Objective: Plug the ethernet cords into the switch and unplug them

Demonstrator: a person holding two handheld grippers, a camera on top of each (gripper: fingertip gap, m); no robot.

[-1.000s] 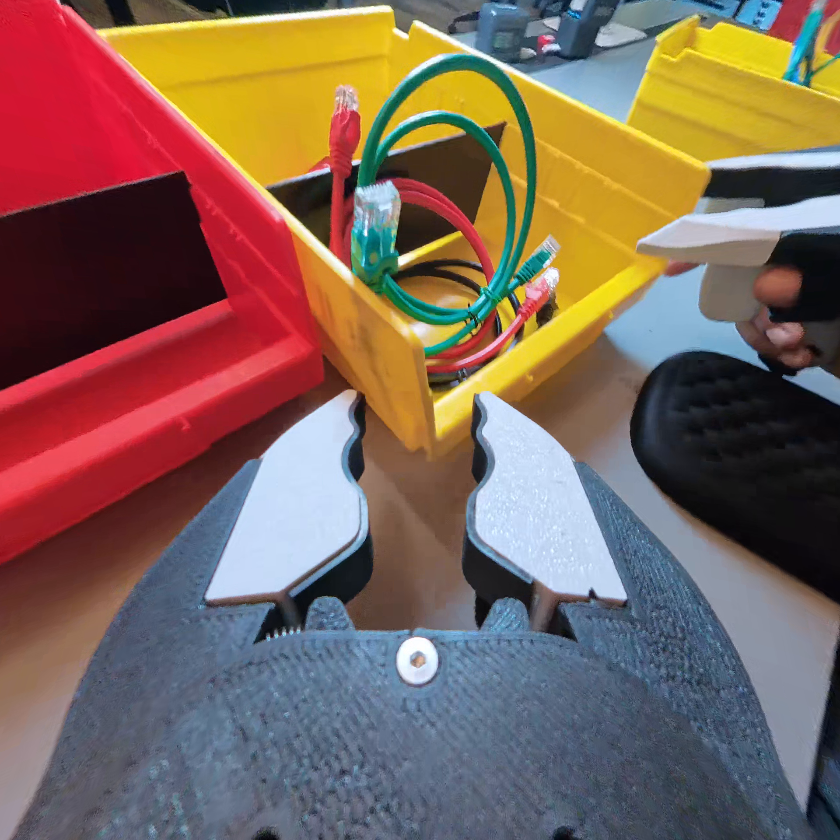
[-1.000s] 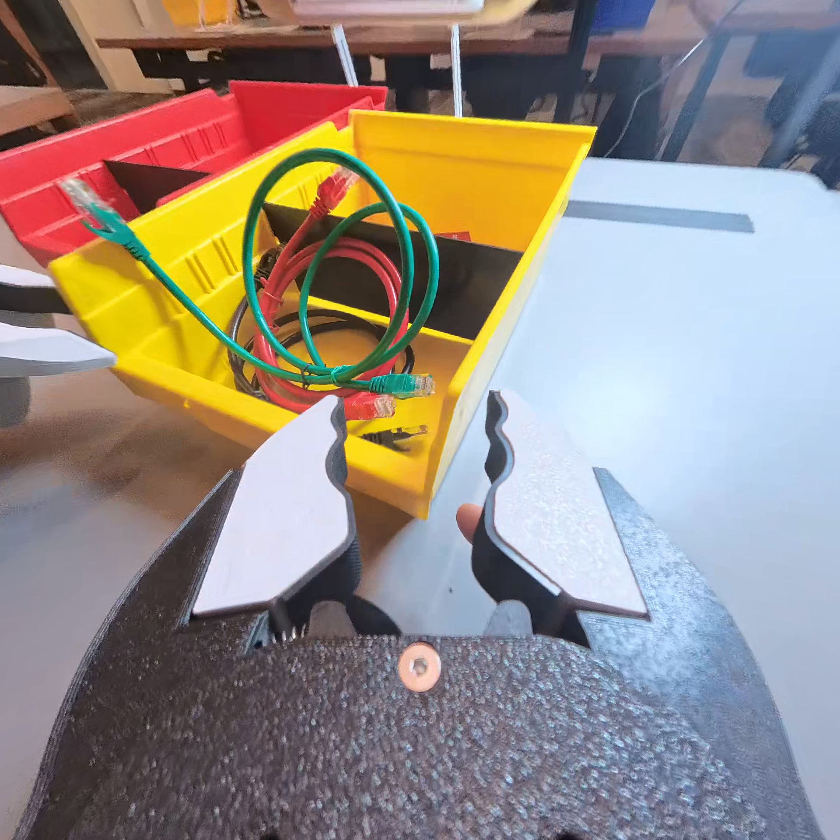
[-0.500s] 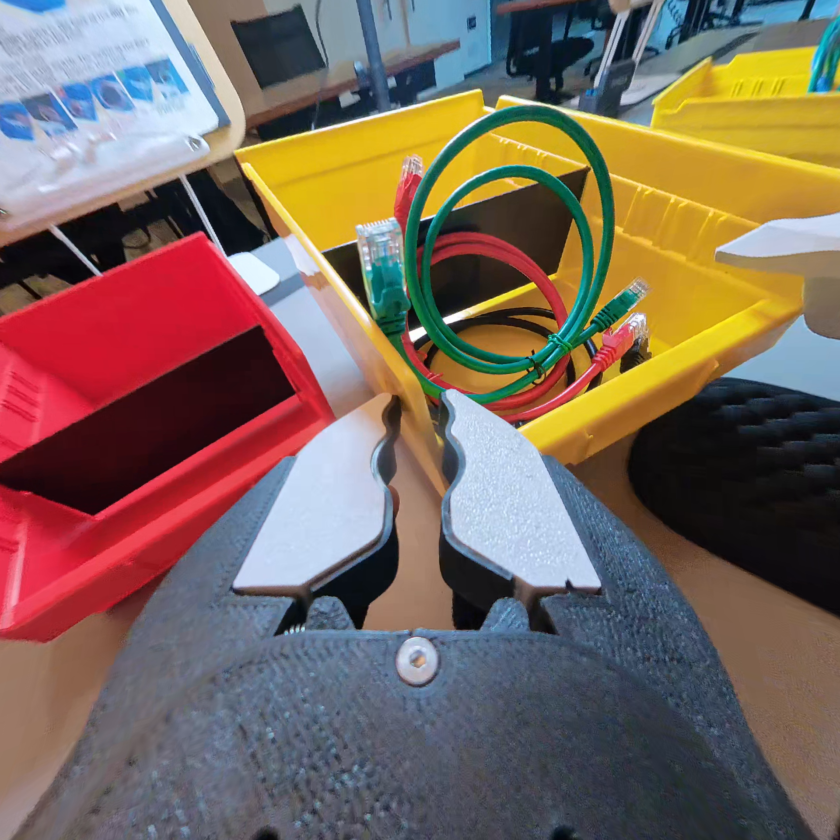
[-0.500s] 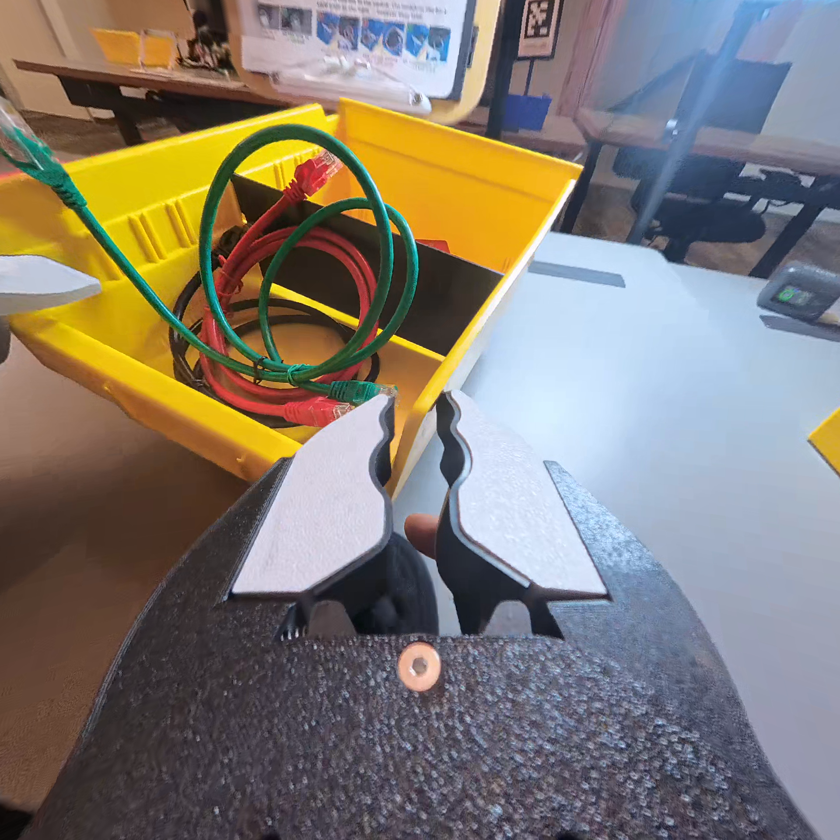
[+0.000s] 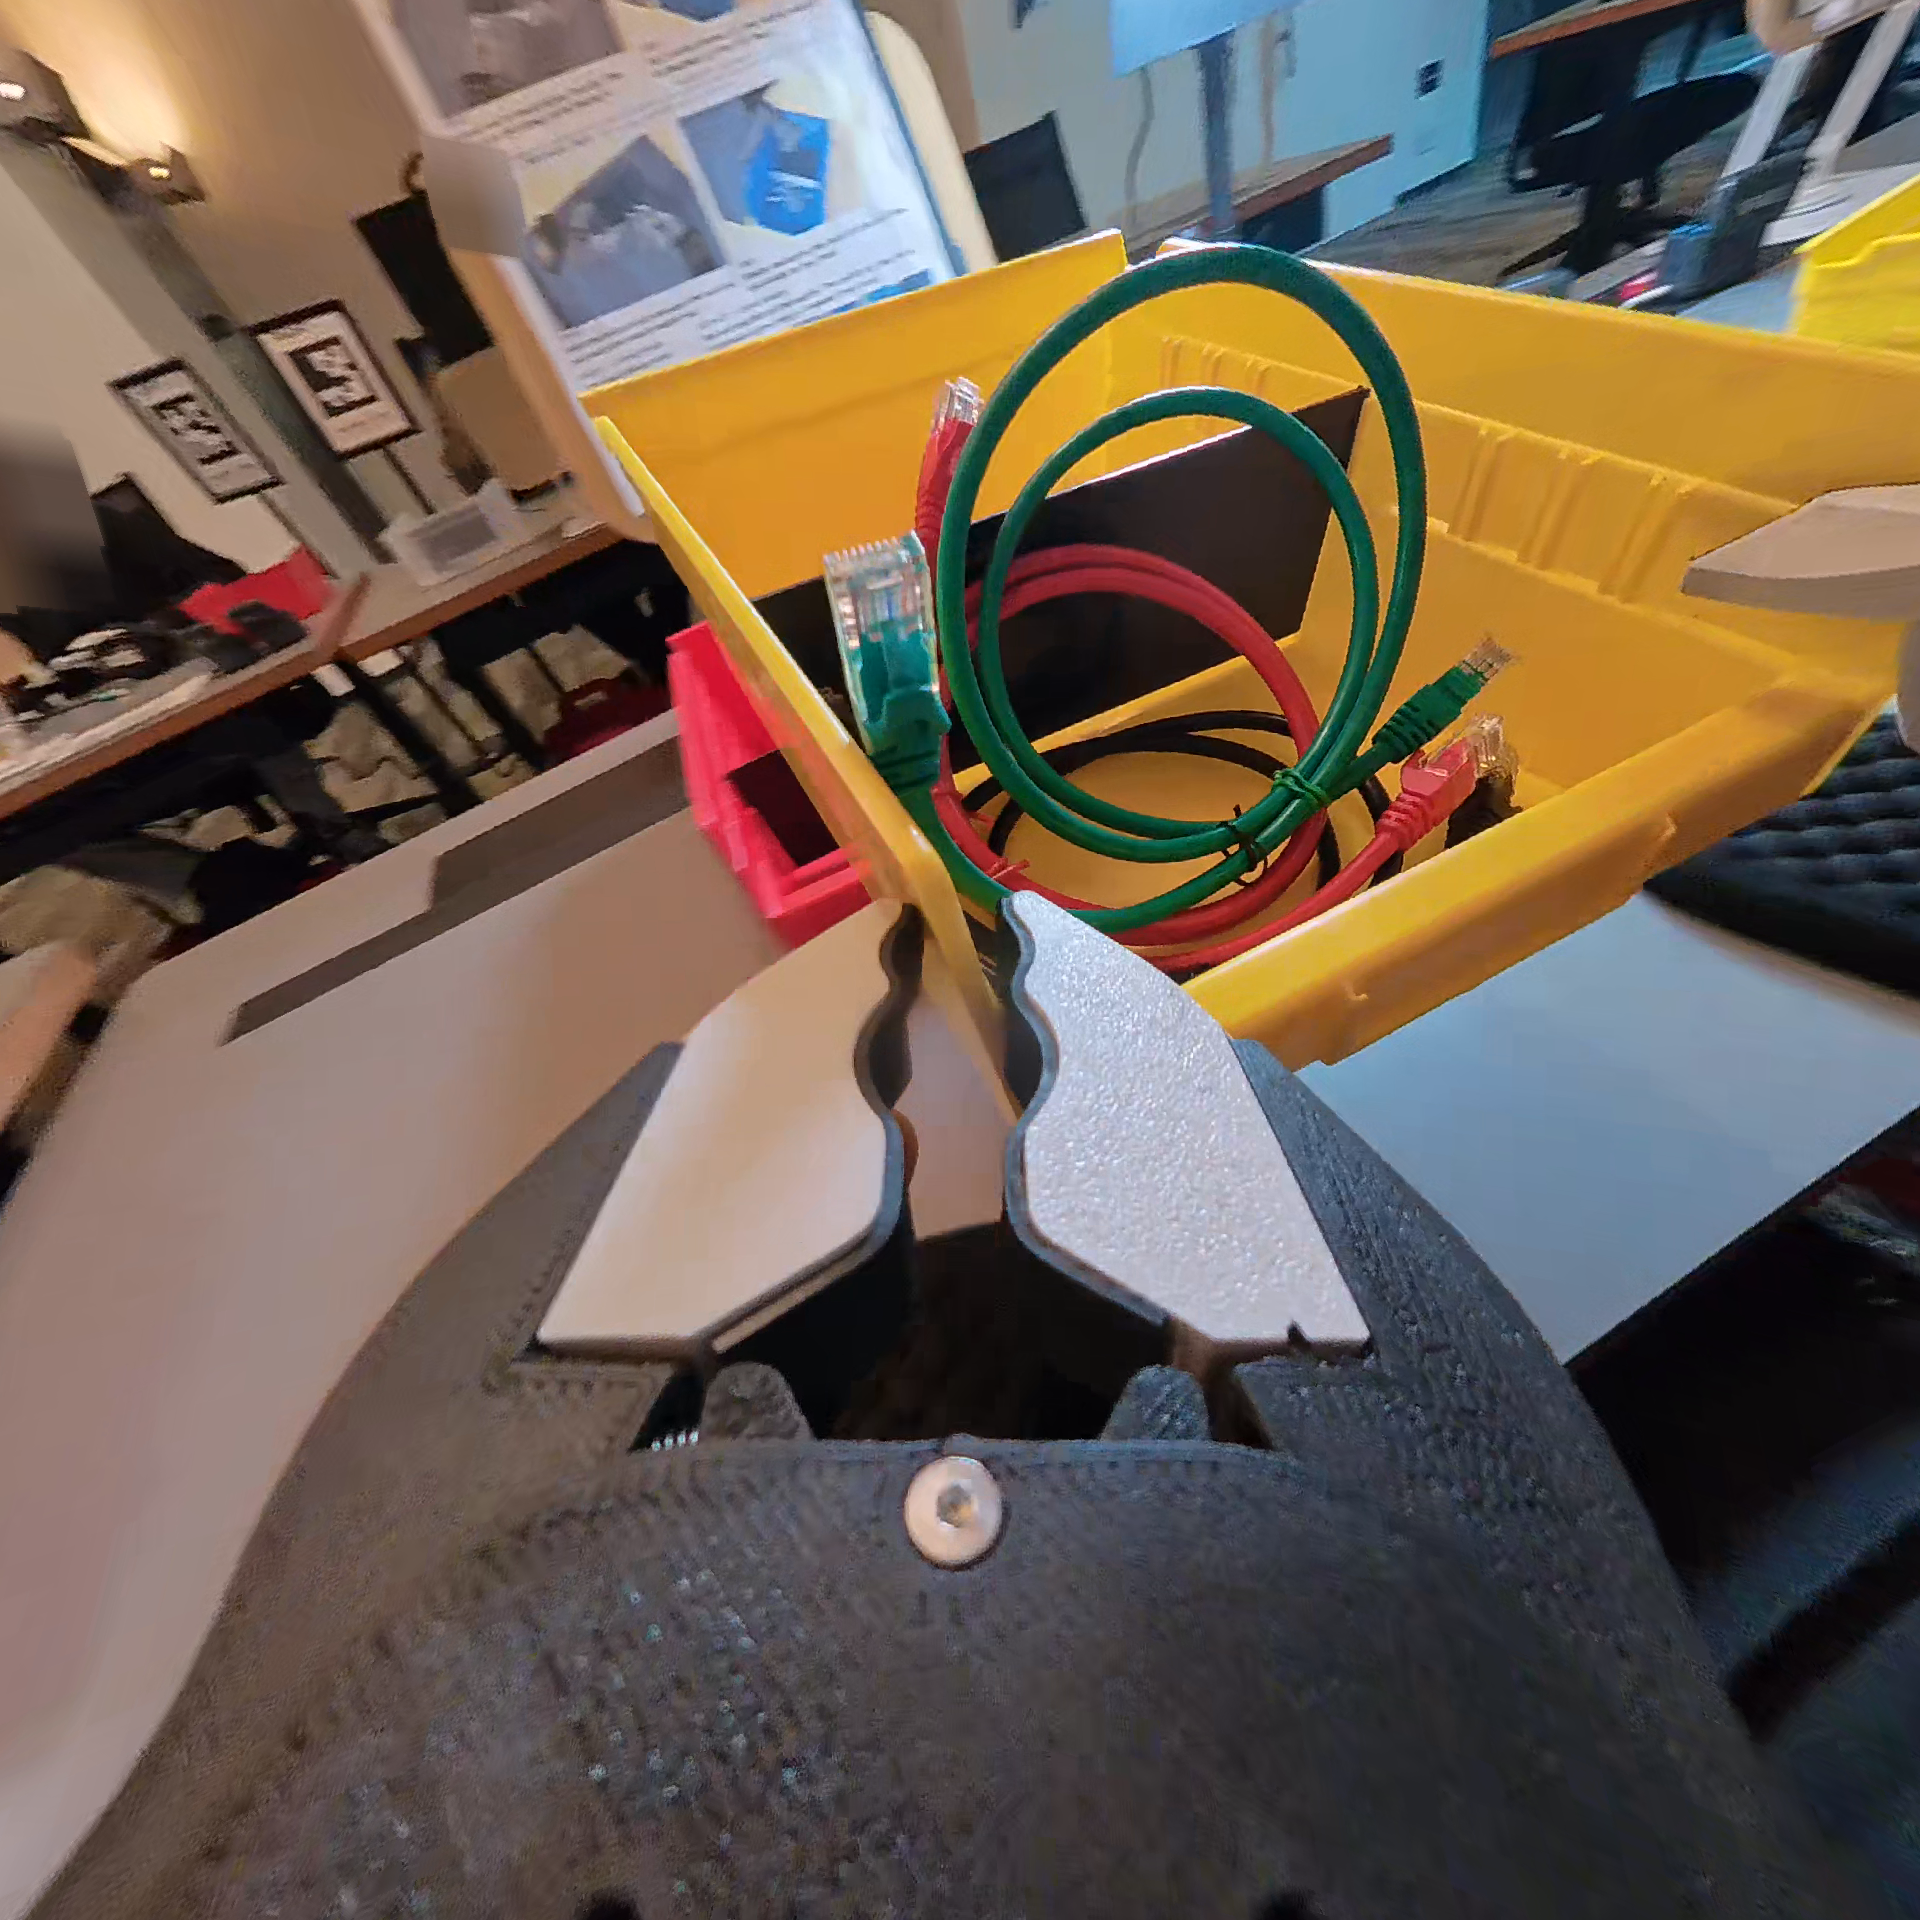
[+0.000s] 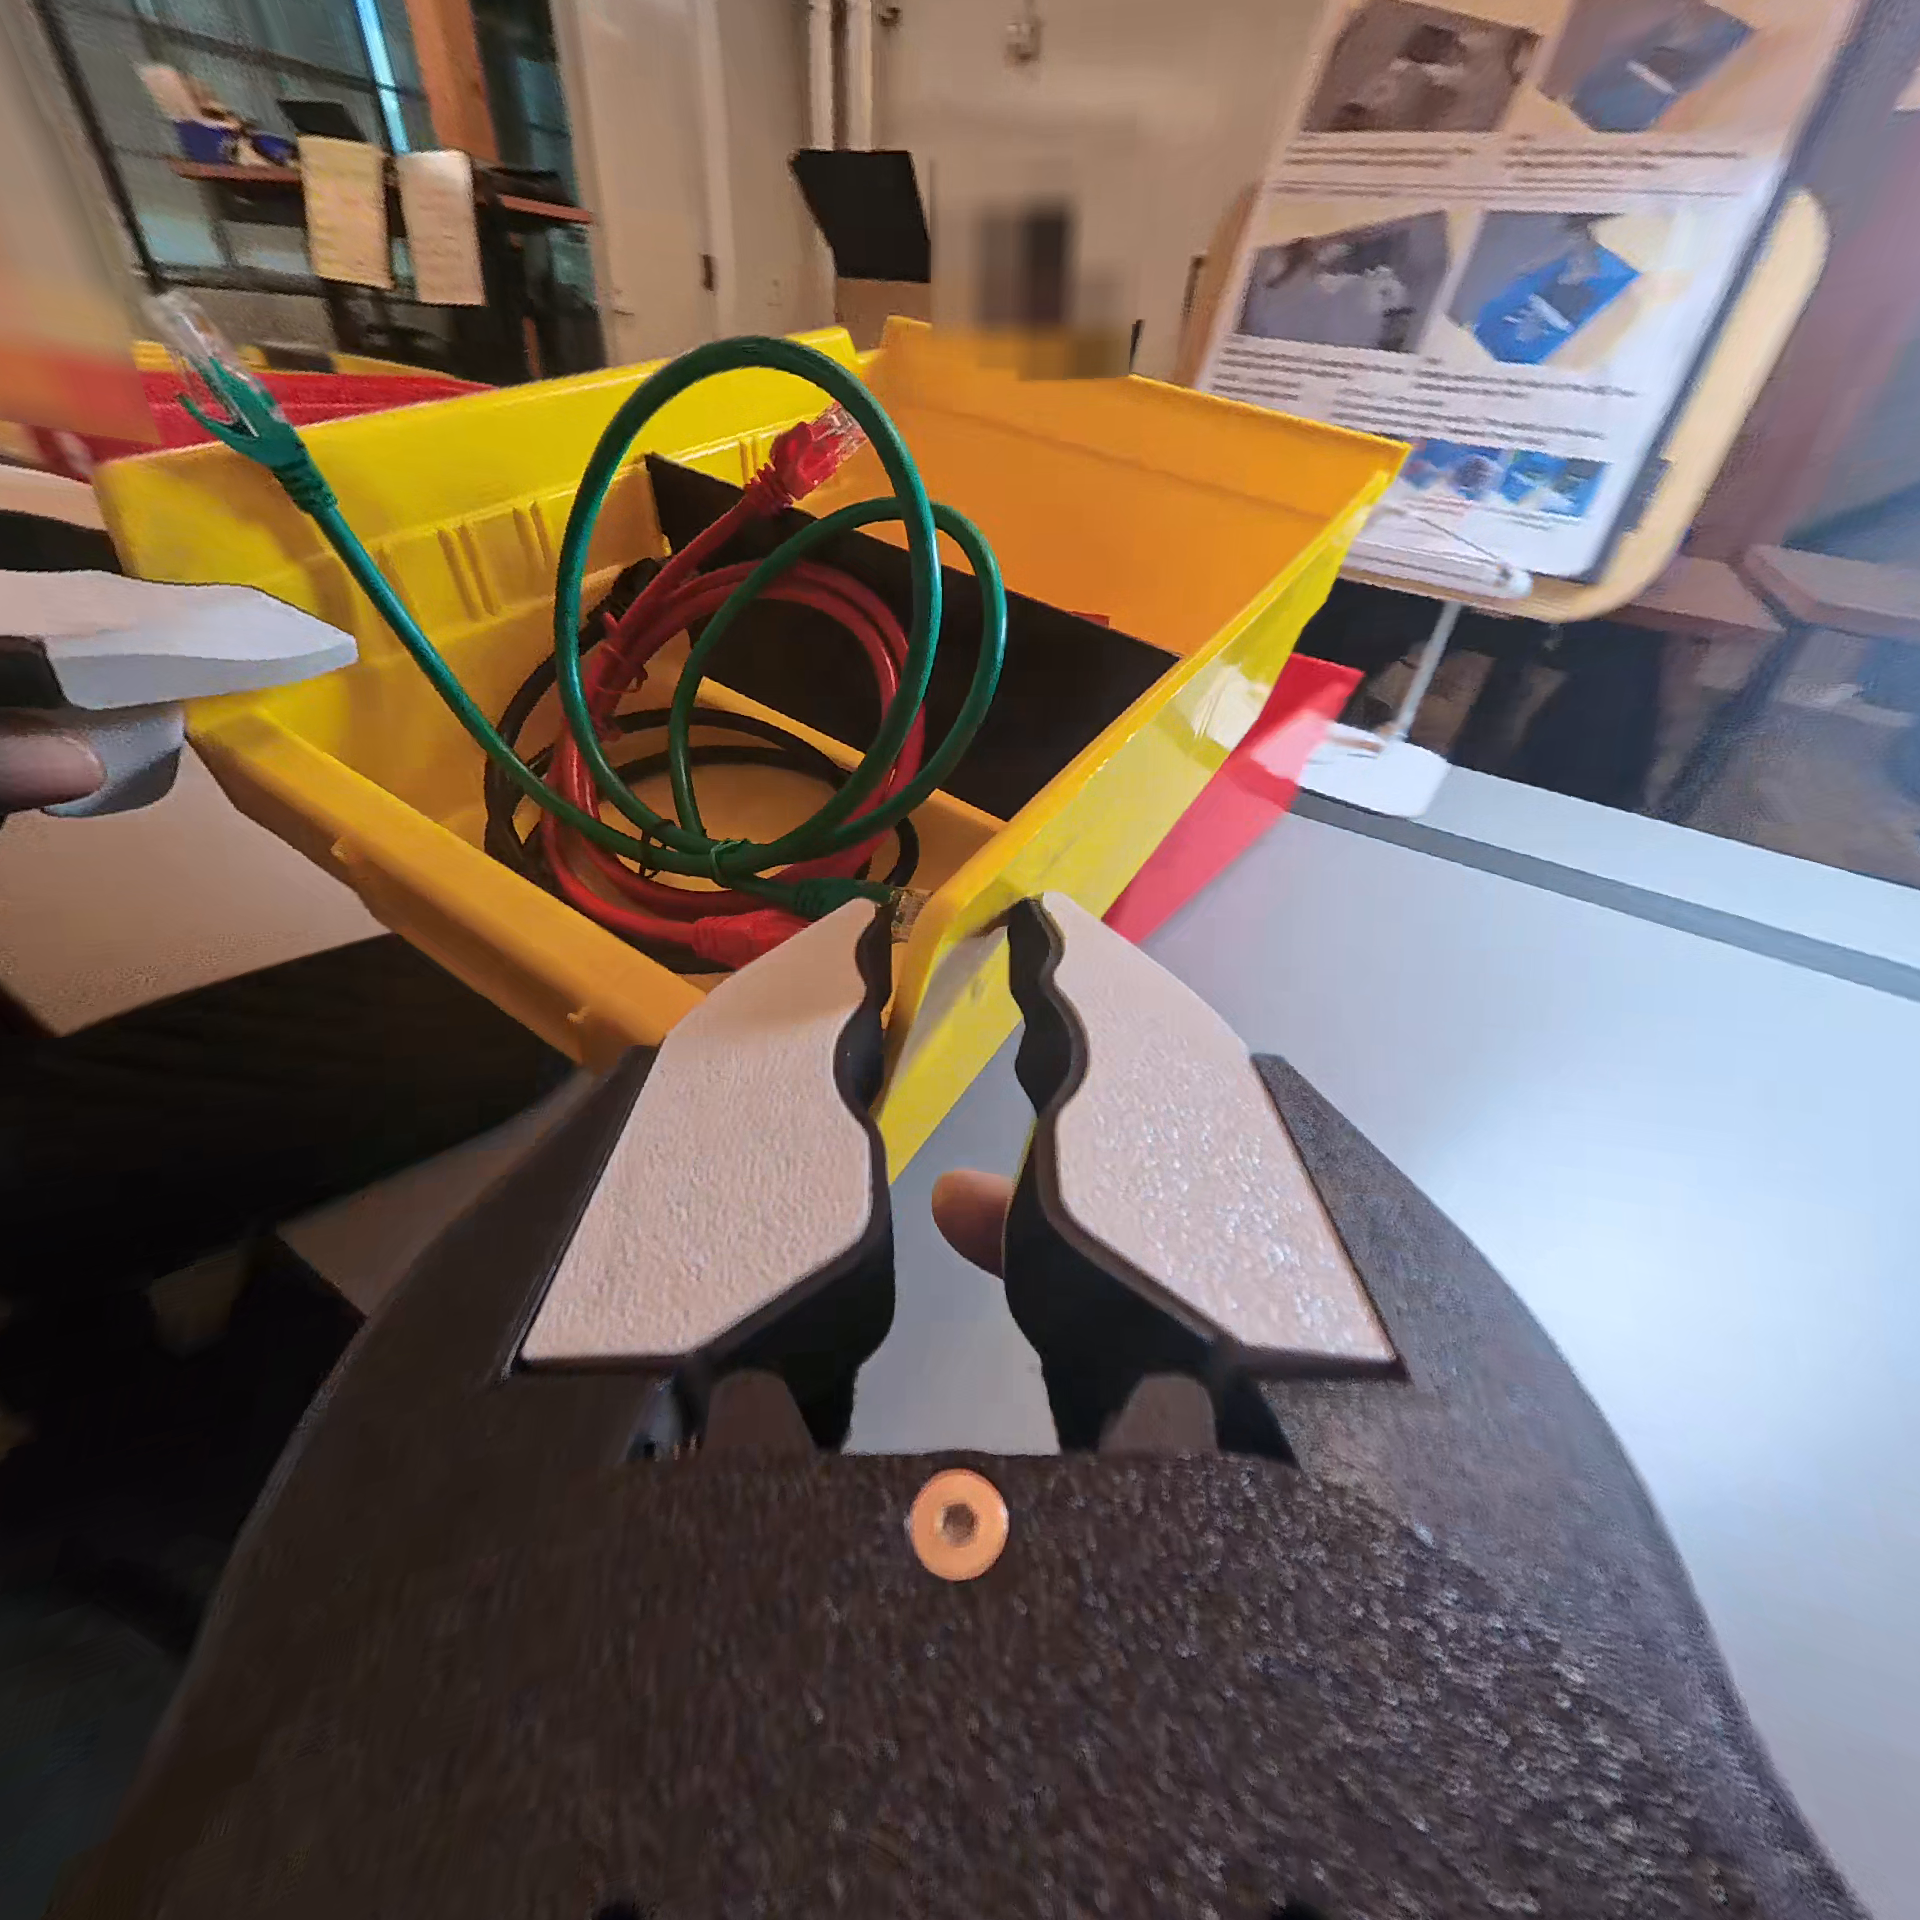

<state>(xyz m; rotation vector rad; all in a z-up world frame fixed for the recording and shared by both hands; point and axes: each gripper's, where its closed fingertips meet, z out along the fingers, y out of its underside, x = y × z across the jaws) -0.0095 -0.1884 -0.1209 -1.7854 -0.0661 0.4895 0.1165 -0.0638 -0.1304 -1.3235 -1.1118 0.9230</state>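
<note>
Left wrist view gives me a yellow bin (image 5: pixel 1579 862) holding coiled green cord (image 5: pixel 1392 540), red cord (image 5: pixel 1226 623) and black cord, clear plugs upturned. My left tool (image 5: pixel 961 940) is clenched on the bin's near-left wall; my right tool (image 6: pixel 945 925) grips its near-right wall (image 6: pixel 1081 821), cords just beyond both.

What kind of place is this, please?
Probably a lab or shared workshop: work tables stand behind, a poster board stands on a stand, and a yellow parts bin holds coiled ethernet cords.
</note>
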